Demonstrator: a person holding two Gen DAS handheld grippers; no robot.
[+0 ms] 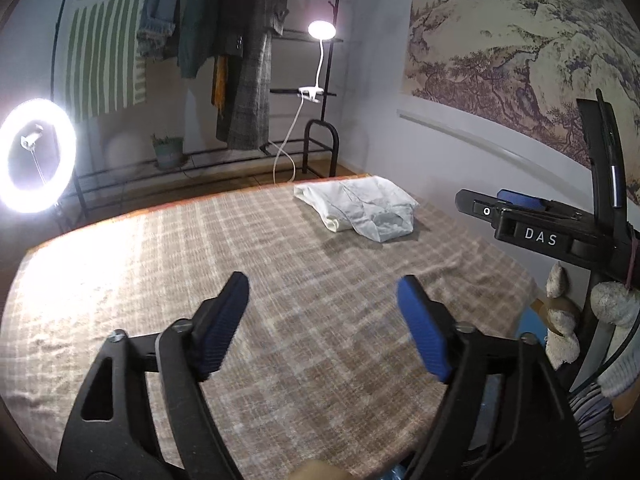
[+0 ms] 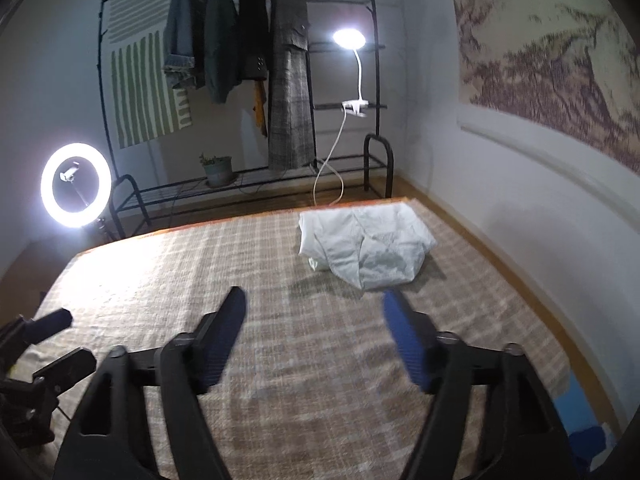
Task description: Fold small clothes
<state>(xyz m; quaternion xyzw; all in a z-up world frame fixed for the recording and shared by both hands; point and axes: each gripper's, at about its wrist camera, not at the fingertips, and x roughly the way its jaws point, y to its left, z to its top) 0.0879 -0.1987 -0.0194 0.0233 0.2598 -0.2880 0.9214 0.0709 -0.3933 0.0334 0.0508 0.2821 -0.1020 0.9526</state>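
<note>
Fingers (image 1: 224, 324) of the left gripper (image 1: 320, 320) stand spread wide with nothing between them, blue ribbed pads facing inward over bare cloth (image 1: 280, 264). The right gripper (image 2: 312, 340) is spread the same way, empty, its fingers (image 2: 224, 336) black-armed and blue-padded. Both point forward and slightly down across the cloth, a plaid weave in tan and cream, a little rumpled.

Only the left view shows the right gripper from the side (image 1: 540, 232), lettered "DAS", right of the cloth, with fuzzy grey stuffed toys (image 1: 560, 316) below it. Only the right view shows the left gripper's black arms (image 2: 44, 360) at the cloth's left edge, and blue items (image 2: 584, 412) off its right edge.

Folded white garment (image 2: 364, 244) lies on the cloth's far right part, soft and creased, just beyond the right gripper's right finger and well apart from the left gripper.

Past the cloth's far edge stand a glowing ring light (image 2: 76, 184), a black metal rack (image 2: 340, 112) hung with coats, a clip lamp (image 2: 349, 38), a potted plant (image 2: 218, 168), and a landscape wall hanging (image 1: 520, 48) to the right.
</note>
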